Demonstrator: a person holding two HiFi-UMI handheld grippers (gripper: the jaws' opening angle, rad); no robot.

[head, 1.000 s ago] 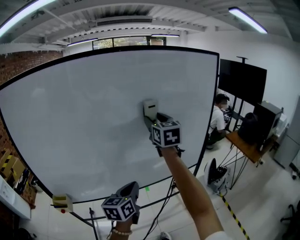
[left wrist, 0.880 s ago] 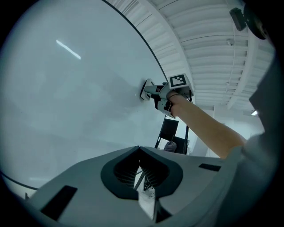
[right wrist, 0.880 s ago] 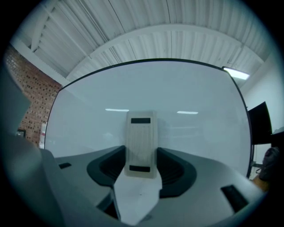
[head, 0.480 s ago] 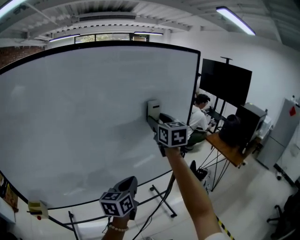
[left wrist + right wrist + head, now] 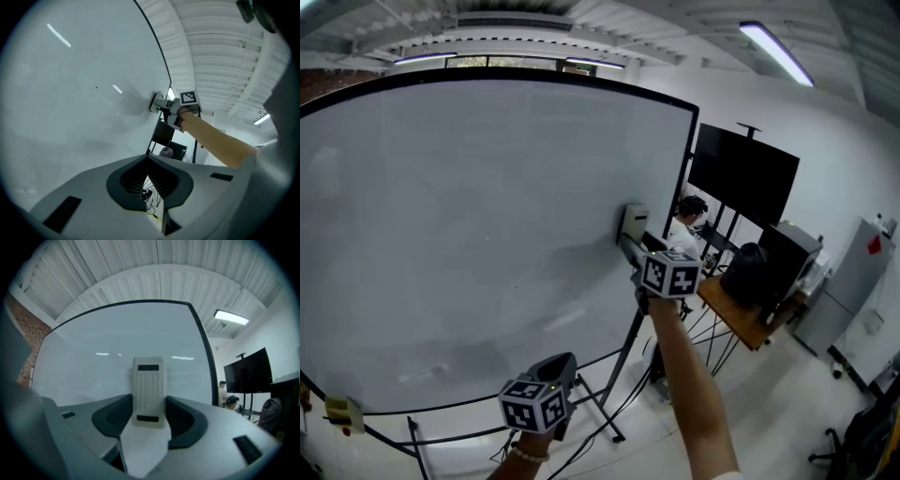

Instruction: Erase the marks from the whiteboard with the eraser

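Note:
The whiteboard (image 5: 469,216) fills the left and middle of the head view; I see only faint smudges low on it. A white ribbed eraser (image 5: 632,222) lies flat against the board near its right edge, with my right gripper (image 5: 634,240) shut on it. In the right gripper view the eraser (image 5: 149,390) stands upright between the jaws against the whiteboard (image 5: 93,366). My left gripper (image 5: 559,370) hangs low in front of the board's bottom edge, shut and empty; in its own view the left gripper (image 5: 148,164) faces the whiteboard (image 5: 70,93), with the right gripper (image 5: 165,103) further along it.
The board's black stand legs (image 5: 607,412) spread on the floor below. To the right are a dark screen (image 5: 745,173), a seated person (image 5: 684,214), a wooden desk (image 5: 733,317) and a grey cabinet (image 5: 844,281). A small yellow object (image 5: 337,410) sits at the board's lower left.
My right gripper has slid the eraser to the right along the board, toward its right edge. The head view has turned right. The left gripper stays low.

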